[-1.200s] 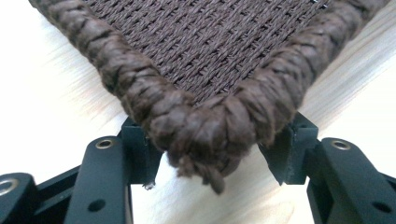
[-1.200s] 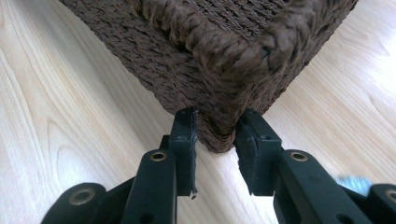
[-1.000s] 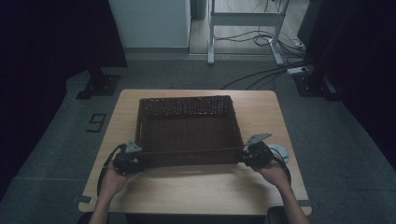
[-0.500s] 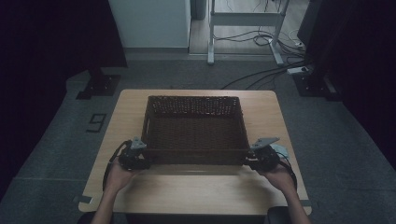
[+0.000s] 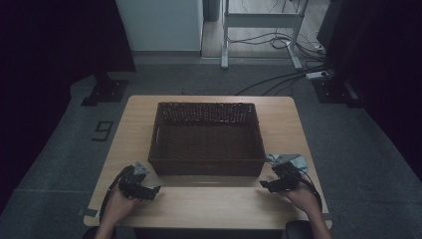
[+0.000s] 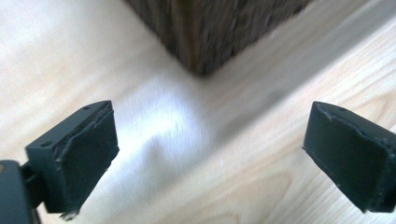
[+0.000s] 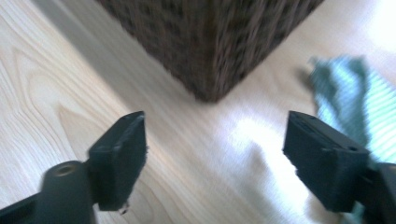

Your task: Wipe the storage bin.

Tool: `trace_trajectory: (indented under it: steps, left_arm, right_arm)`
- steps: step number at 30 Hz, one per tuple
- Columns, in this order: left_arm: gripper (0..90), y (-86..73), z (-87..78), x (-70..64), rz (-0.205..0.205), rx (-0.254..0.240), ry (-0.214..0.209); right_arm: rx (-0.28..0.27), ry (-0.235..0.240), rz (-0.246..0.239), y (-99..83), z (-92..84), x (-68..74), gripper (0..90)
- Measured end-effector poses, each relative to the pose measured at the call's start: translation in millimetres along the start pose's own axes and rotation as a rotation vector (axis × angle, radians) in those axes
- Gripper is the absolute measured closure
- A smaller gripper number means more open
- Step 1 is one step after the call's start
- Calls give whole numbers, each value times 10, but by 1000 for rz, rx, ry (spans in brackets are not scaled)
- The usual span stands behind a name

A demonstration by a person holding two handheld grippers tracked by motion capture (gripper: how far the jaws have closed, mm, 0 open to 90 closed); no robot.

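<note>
The basket (image 5: 206, 139) sits mid-counter (image 5: 209, 199), squared to the person, while the left claw (image 5: 149, 191) at its 7 o'clock corner and the right claw (image 5: 266, 185) at 5 o'clock have just been opening—both released, nothing between them—likely because it is set down.

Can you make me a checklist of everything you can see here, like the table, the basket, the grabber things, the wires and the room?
Surface: light wooden table, bare in front of the basket.
Job's things: dark woven basket standing on the table, nothing seen inside it.
Clutter: a pale green cloth lying beside the basket's near right corner.
Grippers: left gripper and right gripper both open, jaws just opened, nothing between them; each faces a near corner of the basket.
Cables: a black cable trails from the left gripper; more cables on the floor beyond the table.
Surroundings: grey carpet, a white cabinet, a metal frame.
</note>
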State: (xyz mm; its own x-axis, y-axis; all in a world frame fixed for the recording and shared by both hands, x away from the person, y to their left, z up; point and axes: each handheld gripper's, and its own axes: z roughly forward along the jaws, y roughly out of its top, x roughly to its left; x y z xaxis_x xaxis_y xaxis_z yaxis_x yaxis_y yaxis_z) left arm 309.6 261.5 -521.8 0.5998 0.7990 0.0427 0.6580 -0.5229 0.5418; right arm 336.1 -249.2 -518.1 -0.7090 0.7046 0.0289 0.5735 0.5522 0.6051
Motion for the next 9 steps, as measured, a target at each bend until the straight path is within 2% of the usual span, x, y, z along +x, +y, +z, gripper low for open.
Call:
trace_trajectory:
  steps: [2,5,9]
  left_arm:
    - [0,-22,59,9,6,40,22]
    - [0,-20,99,7,14,56,21]
    - [0,-29,107,15,7,52,2]
  right_arm:
    - [35,-10,-12,-39,62,12,169]
    - [83,-23,-32,-90,144,13,142]
    - [63,-18,-20,-118,152,-9,130]
